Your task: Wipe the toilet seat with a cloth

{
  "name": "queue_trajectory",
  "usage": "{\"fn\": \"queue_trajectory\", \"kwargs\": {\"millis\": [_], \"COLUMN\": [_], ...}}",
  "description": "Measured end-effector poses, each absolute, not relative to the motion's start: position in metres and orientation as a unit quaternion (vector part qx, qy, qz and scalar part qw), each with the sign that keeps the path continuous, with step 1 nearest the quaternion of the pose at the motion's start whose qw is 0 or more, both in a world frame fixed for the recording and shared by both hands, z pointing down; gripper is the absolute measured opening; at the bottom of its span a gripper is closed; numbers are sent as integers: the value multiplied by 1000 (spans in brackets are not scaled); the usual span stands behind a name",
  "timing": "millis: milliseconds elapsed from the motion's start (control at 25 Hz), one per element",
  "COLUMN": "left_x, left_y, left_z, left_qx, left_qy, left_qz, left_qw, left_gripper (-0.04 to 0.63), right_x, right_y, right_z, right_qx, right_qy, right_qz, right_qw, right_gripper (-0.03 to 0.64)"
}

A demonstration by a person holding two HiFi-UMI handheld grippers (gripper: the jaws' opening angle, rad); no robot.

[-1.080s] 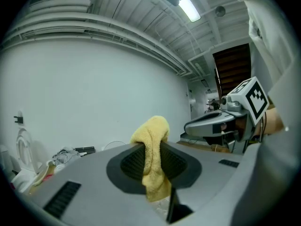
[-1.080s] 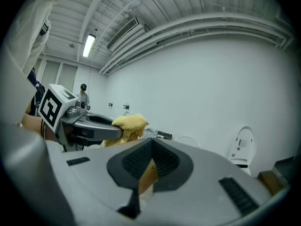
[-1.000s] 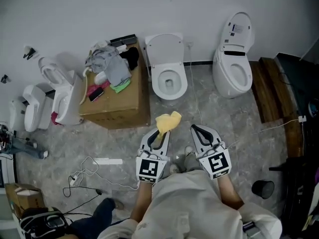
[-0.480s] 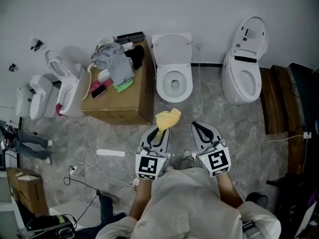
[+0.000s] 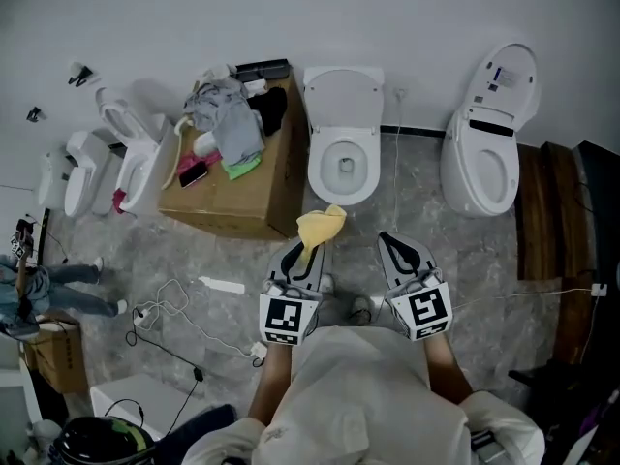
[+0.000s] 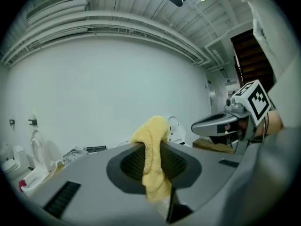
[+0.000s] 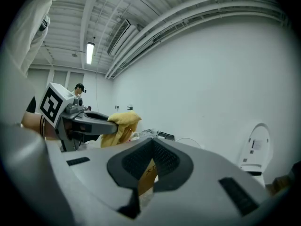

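Toilet (image 5: 344,148) now nearer cloth (image 5: 320,227); box (image 5: 237,201) seemingly abuts toilet.

the grey mottled floor (image 5: 465,260) carries a cardboard box (image 5: 247,190), a white toilet (image 5: 344,158) and loose cables (image 5: 184,327).

no lettering is clear enough to read.

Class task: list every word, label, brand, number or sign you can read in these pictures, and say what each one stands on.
No text here reads clearly.
Cardboard box: dark print on its side, too blurred to read.
Label on the far-right toilet's raised lid: too small to read.
Marker cubes: black-and-white square patterns only, no letters or numbers.
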State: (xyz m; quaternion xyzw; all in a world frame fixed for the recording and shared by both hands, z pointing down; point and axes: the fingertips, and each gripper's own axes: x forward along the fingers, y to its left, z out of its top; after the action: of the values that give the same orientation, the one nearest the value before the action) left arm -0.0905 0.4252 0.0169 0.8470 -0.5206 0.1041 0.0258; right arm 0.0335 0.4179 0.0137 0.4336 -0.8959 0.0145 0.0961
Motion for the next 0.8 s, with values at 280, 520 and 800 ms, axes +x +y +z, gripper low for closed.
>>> {"fn": "queue_trajectory", "kwargs": {"millis": [280, 520, 800], "left_x": [-100, -121, -151], "left_y": [369, 297, 216], "left_z": [26, 47, 63], "left_qx": [850, 859, 872], "left_qy": [-517, -500, -475], "left_qz": [103, 105, 108], "left_qw": [28, 33, 50], "left_gripper": [81, 81, 81], "right_x": [25, 2, -28], "right_y": [364, 298, 220], "right_z": [24, 33, 47], "right_qx": [438, 446, 464], "right_qy": [-893, -888, -875], "right_qz": [18, 28, 38], "right_qw": [101, 104, 132], "right_gripper": [8, 8, 8]}}
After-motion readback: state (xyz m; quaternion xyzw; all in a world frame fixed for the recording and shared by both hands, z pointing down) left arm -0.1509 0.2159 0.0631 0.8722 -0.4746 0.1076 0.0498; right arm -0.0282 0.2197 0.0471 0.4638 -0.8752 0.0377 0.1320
